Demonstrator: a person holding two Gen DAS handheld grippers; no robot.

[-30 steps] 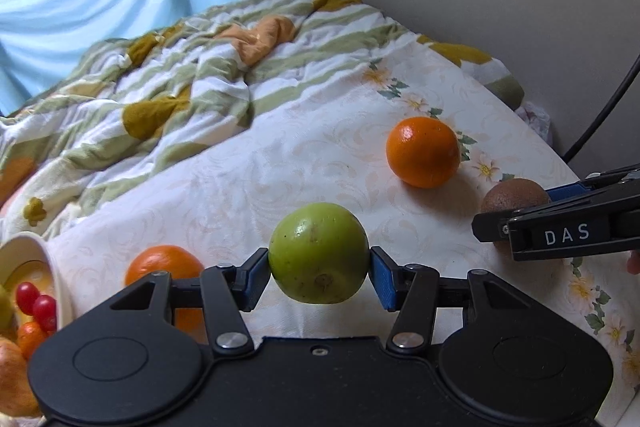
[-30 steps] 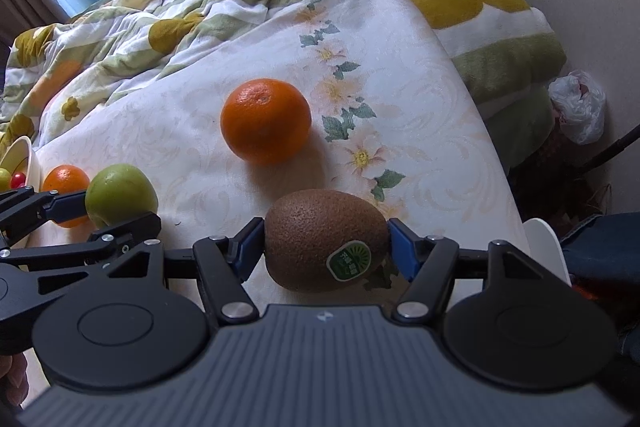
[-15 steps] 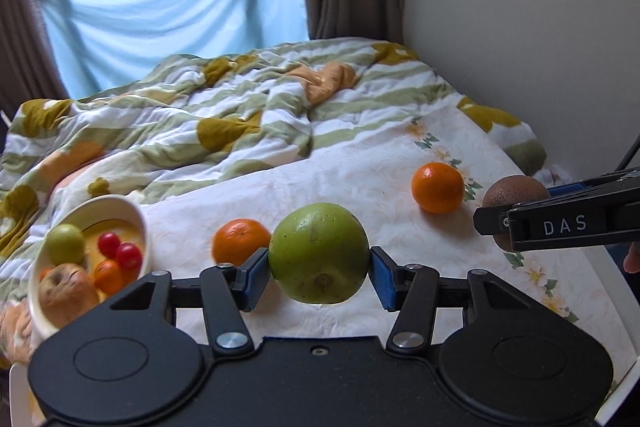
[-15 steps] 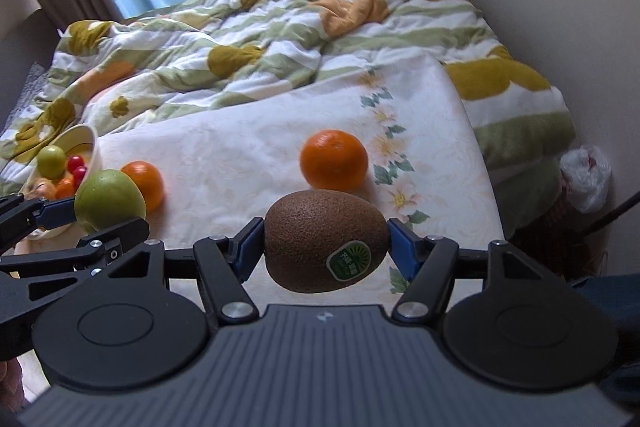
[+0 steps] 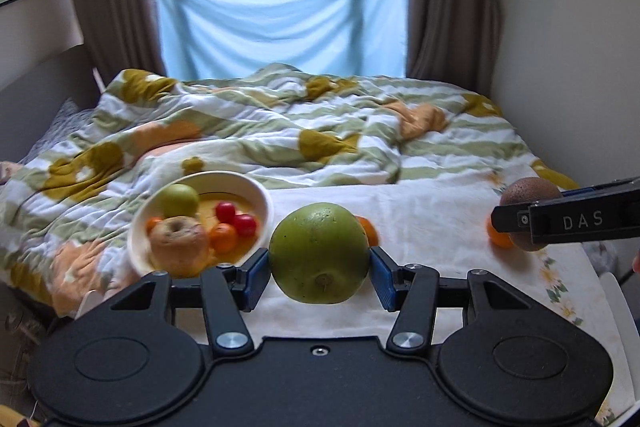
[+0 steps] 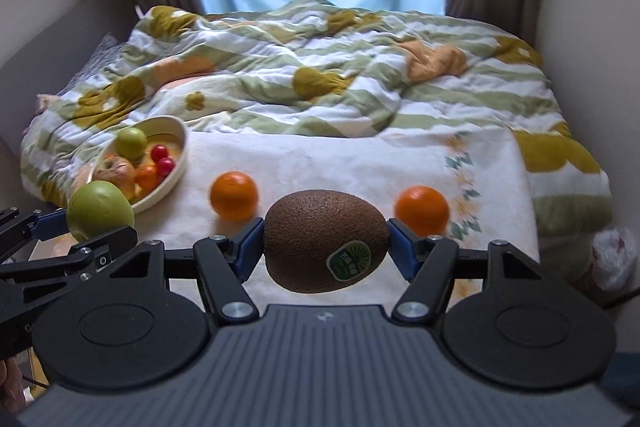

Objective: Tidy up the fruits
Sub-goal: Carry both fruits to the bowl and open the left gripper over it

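Observation:
My left gripper [image 5: 319, 267] is shut on a green apple [image 5: 319, 253], held in the air over the white floral cloth [image 5: 420, 219]. My right gripper [image 6: 326, 241] is shut on a brown kiwi [image 6: 326, 241] with a green sticker, also held above the cloth. The kiwi shows in the left wrist view [image 5: 528, 193] at the right. A white bowl [image 6: 176, 163] with a green fruit, small red fruits, small orange ones and a brownish apple sits at the cloth's left end; it also shows in the left wrist view [image 5: 262, 201]. Two oranges [image 6: 234, 195] [image 6: 422, 210] lie on the cloth.
A rumpled green, white and mustard duvet [image 5: 300, 131] covers the bed behind the cloth. Walls close in on the right [image 5: 568, 47] and left. Curtains and a blue sheet [image 5: 280, 15] hang at the window beyond. A white plastic bag [image 6: 612, 259] lies beside the bed at right.
Both grippers have lifted and pulled back from the cloth with their fruits held. The bowl has come fully into view at the left, and the oranges look farther away.

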